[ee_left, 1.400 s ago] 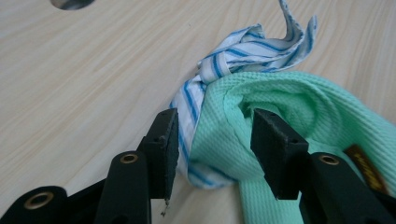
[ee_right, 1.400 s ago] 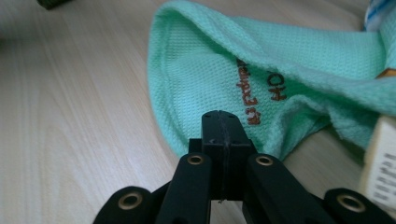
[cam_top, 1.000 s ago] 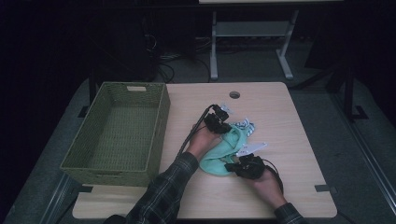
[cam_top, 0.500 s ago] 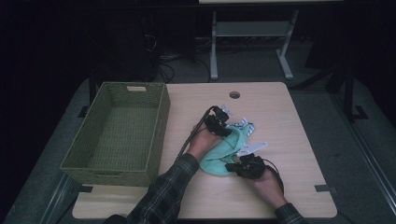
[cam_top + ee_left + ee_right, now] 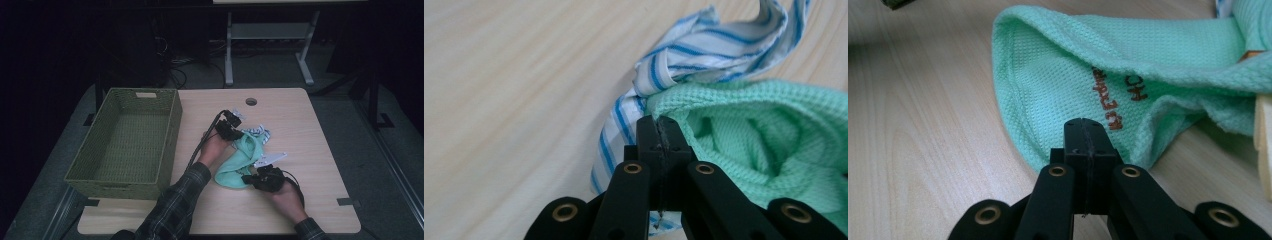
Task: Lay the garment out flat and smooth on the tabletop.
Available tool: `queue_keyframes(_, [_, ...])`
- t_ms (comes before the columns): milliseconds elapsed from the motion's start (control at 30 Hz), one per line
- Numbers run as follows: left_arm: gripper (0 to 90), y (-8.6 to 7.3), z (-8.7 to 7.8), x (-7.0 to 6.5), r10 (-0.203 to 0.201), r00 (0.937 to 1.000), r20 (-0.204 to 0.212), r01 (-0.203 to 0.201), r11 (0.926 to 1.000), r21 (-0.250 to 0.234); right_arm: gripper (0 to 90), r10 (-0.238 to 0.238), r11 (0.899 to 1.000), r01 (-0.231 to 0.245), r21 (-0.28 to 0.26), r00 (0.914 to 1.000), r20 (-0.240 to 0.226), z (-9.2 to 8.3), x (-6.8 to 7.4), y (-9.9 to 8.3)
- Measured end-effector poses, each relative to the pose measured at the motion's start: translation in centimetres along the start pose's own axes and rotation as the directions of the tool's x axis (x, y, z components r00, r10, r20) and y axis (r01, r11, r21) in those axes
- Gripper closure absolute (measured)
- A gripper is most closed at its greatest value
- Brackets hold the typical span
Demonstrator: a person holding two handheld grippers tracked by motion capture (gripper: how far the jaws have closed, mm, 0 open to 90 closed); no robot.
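Note:
A mint-green waffle cloth (image 5: 239,161) lies bunched on the table, on top of a blue-striped white cloth (image 5: 259,132). My left gripper (image 5: 240,134) is at the green cloth's far end. Its jaws have just been closing and now meet on the green hem (image 5: 764,135), right beside the striped cloth (image 5: 704,50). My right gripper (image 5: 247,176) is at the near end, its jaws pressed together on the lower edge of the green cloth (image 5: 1063,65), under some brown printed lettering. Left gripper tip (image 5: 658,122) and right gripper tip (image 5: 1085,125) both show no gap.
A green woven basket (image 5: 172,131) stands on the left of the wooden table (image 5: 310,120), close to my left forearm. A white tag (image 5: 270,159) lies on the green cloth. A round cable hole (image 5: 251,101) is near the far edge.

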State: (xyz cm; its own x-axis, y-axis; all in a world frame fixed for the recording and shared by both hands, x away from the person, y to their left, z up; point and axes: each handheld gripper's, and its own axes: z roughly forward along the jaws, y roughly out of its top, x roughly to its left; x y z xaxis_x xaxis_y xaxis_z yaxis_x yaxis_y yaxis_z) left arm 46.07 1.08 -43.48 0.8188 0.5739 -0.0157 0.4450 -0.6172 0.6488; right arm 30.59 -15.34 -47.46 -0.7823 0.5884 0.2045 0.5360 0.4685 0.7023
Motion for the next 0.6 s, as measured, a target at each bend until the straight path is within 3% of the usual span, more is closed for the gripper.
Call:
queue_keyframes(100, [90.0, 0.4, -1.1, 0.6, -0.008, 0.9995, -0.031, 0.007, 0.9998, -0.019, 90.0, -0.015, 1.000, 0.015, -0.001, 0.9999, 0.008, -0.1, -0.1, -0.1])
queue_keyframes(367, [90.0, 1.0, -3.4, 2.7, -0.062, 0.9930, -0.100, 0.055, 0.9959, -0.072, 90.0, 0.004, 1.000, -0.005, 0.013, 0.9996, 0.028, -1.0, -0.3, -0.6])
queue_keyframes(500, [90.0, 0.9, -4.1, 3.6, -0.087, 0.9880, -0.128, 0.077, 0.9937, -0.081, 90.0, 0.007, 1.000, -0.008, 0.014, 0.9990, 0.044, -1.6, -0.8, -1.0])
queue_keyframes(600, [90.0, 0.6, -4.1, 4.0, -0.076, 0.9839, -0.162, 0.067, 0.9959, -0.061, 90.0, 0.022, 1.000, -0.023, 0.014, 0.9982, 0.056, -2.1, -1.2, -1.3])
